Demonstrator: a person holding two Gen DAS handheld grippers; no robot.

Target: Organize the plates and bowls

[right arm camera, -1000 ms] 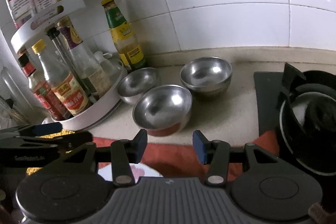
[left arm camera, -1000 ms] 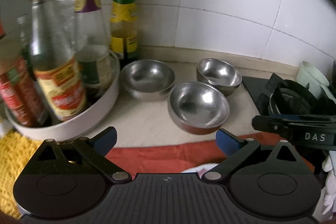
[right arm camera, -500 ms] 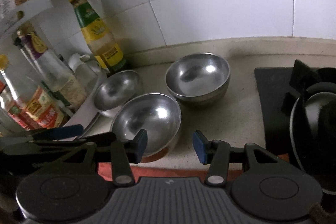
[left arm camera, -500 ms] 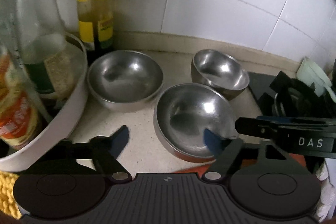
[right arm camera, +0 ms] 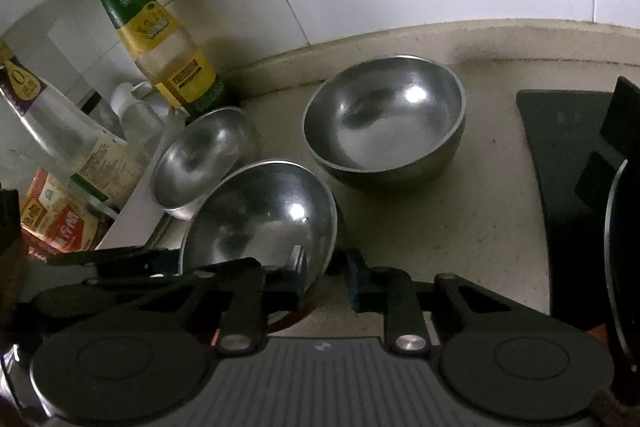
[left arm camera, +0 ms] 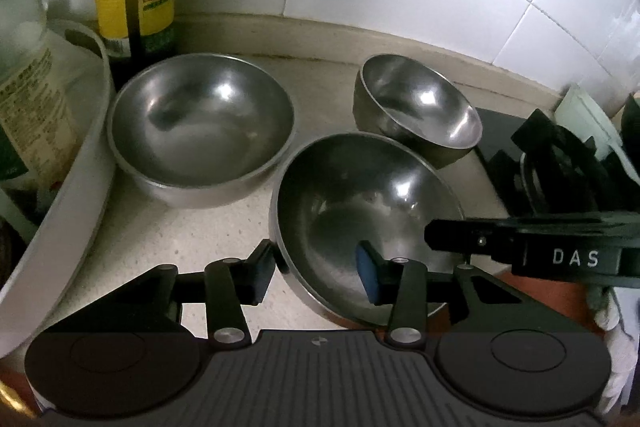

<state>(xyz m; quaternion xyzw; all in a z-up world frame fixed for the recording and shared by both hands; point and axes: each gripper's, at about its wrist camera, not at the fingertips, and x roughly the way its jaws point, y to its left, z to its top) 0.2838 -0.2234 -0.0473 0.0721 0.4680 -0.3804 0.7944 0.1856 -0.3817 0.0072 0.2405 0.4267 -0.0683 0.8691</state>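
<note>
**Q:** Bowls — what is their status?

**A:** Three steel bowls are sitting separately on the counter; none is nested yet, so stacking appears not yet done. No plates are showing. The nearest bowl (left arm camera: 366, 215) is lying at lower centre of the left wrist frame, the left bowl (left arm camera: 200, 131) at centre left, the far bowl (left arm camera: 418, 111) at upper right.

**Q:** What are the tongs doing?

**A:** The left gripper (left arm camera: 316, 271) is straddling the nearest bowl's left rim, jaws moderately apart, one finger outside and one inside; no firm clamp is evident. The right gripper (right arm camera: 326, 277) is bracketing the right rim with a narrower gap; whether it is pinching cannot be determined.

**Q:** Materials?

**A:** All bowls are presenting smooth, hemispherical, reflective metal, likely slippery. The counter (left arm camera: 208, 227) is showing speckled beige stone. A white rounded tray (left arm camera: 80, 187) is holding glass bottles (right arm camera: 160, 39) at frame left.
</note>
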